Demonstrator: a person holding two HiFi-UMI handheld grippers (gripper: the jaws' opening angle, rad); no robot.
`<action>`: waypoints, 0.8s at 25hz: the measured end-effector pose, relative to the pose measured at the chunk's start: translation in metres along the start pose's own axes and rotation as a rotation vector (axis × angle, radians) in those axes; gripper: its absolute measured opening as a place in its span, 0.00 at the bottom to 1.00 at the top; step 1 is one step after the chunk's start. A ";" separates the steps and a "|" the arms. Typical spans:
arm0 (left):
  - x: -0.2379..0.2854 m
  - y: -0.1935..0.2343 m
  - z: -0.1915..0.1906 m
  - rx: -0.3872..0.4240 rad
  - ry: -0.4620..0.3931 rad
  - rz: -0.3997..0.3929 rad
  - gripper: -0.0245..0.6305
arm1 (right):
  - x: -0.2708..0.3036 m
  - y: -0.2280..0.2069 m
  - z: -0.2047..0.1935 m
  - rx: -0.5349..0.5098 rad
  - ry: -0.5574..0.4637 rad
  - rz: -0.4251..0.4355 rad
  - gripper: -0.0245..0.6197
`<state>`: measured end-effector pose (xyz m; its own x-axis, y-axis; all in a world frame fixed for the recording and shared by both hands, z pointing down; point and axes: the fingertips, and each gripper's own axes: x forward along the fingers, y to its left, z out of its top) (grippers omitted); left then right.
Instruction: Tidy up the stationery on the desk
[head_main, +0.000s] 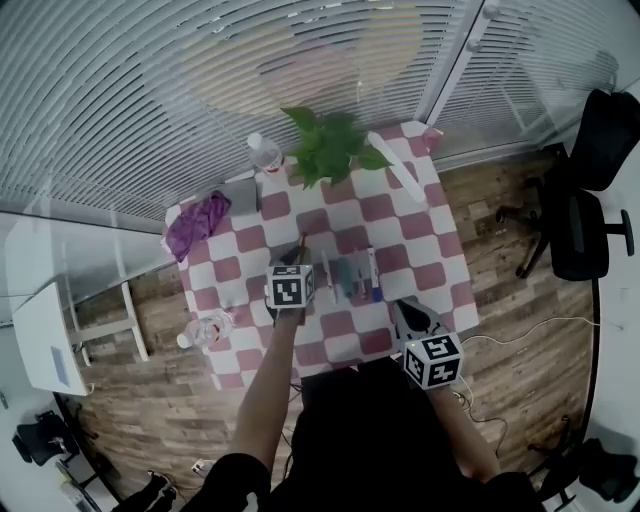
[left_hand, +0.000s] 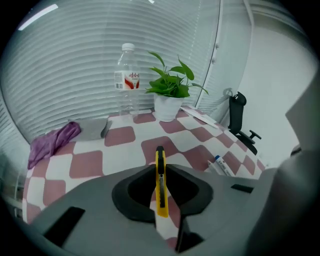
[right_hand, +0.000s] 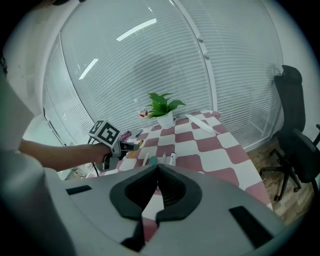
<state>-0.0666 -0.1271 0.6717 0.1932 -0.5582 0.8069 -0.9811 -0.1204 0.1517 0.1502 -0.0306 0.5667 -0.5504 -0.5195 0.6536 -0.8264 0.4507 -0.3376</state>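
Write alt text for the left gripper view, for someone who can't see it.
The left claw grips a slim yellow utility knife over a red-and-white checked tabletop. Behind stand a clear plastic water bottle and a leafy green potted plant, with a crumpled purple cloth at left, before white window blinds.

Desk (head_main: 440, 270): plant (head_main: 330, 145) at far edge, centre. Bottle (head_main: 265, 155) just left of it, long flat strip (head_main: 395, 160) to its right. Cloth (head_main: 195, 225) at far left corner, flat pouch (head_main: 240, 197) beside it. Pens (head_main: 360, 277) side by side mid-desk. Knife (left_hand: 160, 182) between the left tool's (left_hand: 159, 170) jaws, left of pens. Chair (head_main: 585, 215) on floor, right of desk.
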 end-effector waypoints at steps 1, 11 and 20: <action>-0.005 -0.004 -0.007 -0.037 -0.003 0.011 0.16 | 0.000 0.002 0.000 -0.002 -0.001 0.003 0.07; -0.018 -0.028 -0.067 -0.278 0.030 0.095 0.16 | -0.004 0.013 -0.008 -0.044 0.013 0.024 0.07; -0.014 -0.021 -0.080 -0.363 0.043 0.123 0.16 | -0.007 0.011 -0.012 -0.067 0.030 0.016 0.07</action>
<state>-0.0493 -0.0507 0.7028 0.0809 -0.5145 0.8536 -0.9391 0.2477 0.2383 0.1466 -0.0135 0.5668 -0.5592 -0.4903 0.6685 -0.8068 0.5074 -0.3028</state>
